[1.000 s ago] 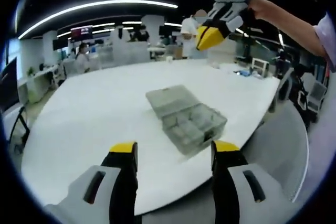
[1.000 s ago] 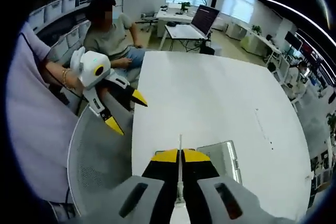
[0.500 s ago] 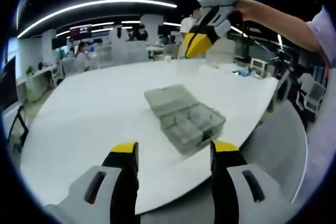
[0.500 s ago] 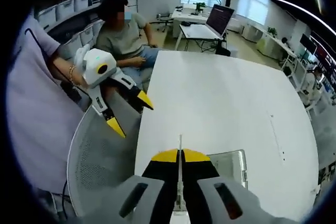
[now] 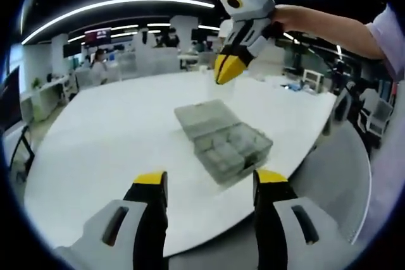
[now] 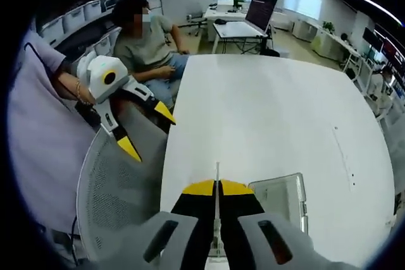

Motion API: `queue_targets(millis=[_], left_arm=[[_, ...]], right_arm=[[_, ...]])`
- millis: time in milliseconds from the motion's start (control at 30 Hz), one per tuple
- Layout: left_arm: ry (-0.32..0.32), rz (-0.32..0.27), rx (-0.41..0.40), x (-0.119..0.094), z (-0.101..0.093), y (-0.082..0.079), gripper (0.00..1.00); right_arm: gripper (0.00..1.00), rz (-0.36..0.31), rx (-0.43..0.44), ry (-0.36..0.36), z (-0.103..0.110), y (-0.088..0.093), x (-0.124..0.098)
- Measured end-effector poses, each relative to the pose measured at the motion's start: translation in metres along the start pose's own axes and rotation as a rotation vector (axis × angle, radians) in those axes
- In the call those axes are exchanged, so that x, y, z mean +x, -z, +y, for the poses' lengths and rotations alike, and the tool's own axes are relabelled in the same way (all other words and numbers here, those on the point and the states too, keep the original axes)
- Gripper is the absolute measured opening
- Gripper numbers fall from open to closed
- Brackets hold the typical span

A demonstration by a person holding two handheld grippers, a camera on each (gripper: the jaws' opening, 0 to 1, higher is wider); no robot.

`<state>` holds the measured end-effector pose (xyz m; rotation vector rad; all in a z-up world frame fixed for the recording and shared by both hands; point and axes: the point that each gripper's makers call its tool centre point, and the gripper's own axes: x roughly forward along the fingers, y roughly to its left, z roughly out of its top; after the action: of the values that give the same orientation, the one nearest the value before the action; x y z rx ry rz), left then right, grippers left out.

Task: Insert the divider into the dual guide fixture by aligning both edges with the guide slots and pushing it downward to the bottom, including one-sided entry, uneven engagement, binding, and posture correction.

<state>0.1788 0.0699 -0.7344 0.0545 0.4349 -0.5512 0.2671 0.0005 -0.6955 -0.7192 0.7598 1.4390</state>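
A clear plastic compartment box, the guide fixture, lies with its lid open on the white round table. My left gripper hangs in front of the box at the table's near edge, open and holding nothing. My right gripper is in the air above the box's far side, its yellow tips together. In the right gripper view its jaws are shut on a thin clear divider, seen edge-on. The box lies just right of them. The left gripper shows open at the left.
A grey mesh chair sits against the table's edge below the left gripper. A seated person is beyond it. A desk with a laptop stands further off. A sleeve covers the left side.
The right gripper has swung left and lower, from beside the box to above its far side, still holding the divider. The left gripper has barely moved.
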Motion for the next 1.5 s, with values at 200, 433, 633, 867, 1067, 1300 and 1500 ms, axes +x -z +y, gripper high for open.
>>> queue_targets(millis=[200, 433, 633, 867, 1067, 1300, 1500], left_arm=[[-0.006, 0.001, 0.002, 0.000, 0.001, 0.001, 0.52], [-0.007, 0.001, 0.003, 0.000, 0.000, 0.000, 0.52], [-0.003, 0.004, 0.002, 0.000, 0.000, 0.001, 0.52], [-0.004, 0.000, -0.009, -0.001, 0.000, 0.001, 0.52], [-0.005, 0.002, -0.009, -0.001, 0.002, 0.002, 0.51], [-0.005, 0.004, -0.010, -0.001, 0.002, 0.002, 0.51], [-0.006, 0.005, -0.013, 0.000, 0.003, 0.002, 0.51]], right_arm=[[0.00, 0.006, 0.005, -0.006, -0.002, 0.004, 0.009], [0.00, 0.009, 0.002, -0.014, -0.001, 0.007, 0.017], [0.00, 0.014, -0.005, -0.025, 0.000, 0.010, 0.027], [0.00, 0.010, 0.011, -0.030, -0.001, 0.015, 0.035], [0.00, 0.019, 0.027, -0.036, 0.000, 0.024, 0.042], [0.00, 0.038, 0.038, -0.048, 0.000, 0.039, 0.054], [0.00, 0.052, 0.040, -0.051, 0.000, 0.047, 0.061]])
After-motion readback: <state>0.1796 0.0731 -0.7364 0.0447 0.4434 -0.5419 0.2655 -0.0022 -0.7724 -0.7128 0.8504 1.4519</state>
